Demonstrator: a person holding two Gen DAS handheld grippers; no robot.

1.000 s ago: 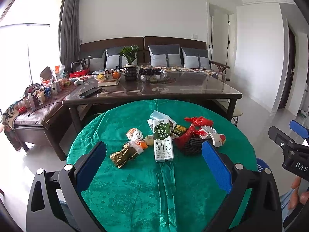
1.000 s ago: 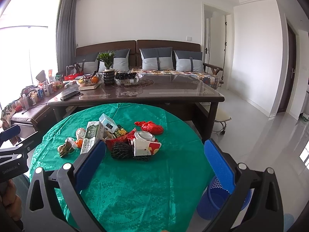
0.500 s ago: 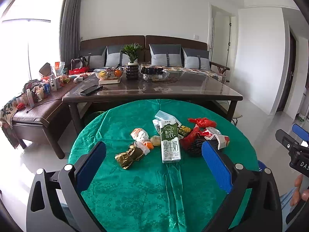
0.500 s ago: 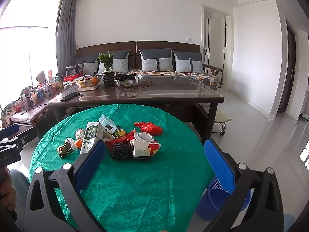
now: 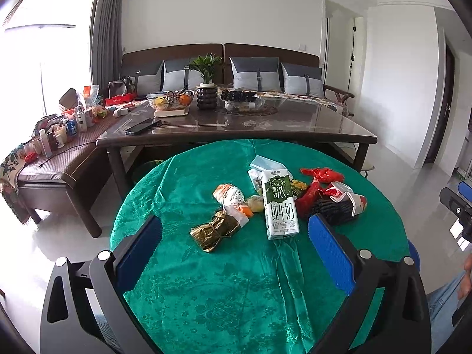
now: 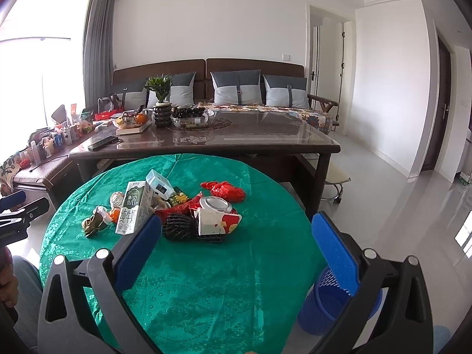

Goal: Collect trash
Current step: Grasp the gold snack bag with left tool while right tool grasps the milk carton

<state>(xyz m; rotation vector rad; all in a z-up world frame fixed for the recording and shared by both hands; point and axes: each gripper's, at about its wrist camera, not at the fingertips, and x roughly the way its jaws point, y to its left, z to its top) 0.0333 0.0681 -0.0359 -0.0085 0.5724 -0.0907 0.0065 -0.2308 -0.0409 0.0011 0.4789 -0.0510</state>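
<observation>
Both of my grippers hang open and empty over the desk's near edge. My left gripper (image 5: 234, 246) is nearer the milk carton (image 5: 280, 205), which lies mid-desk, long axis running toward me; the bin (image 6: 336, 303) stands below the right edge.

The milk carton (image 5: 280, 206), lying at the centre of the frame, reads "Cloud" near its top. Below that stand the large characters "纯牛奶". Its smaller print is too blurred to read.
</observation>
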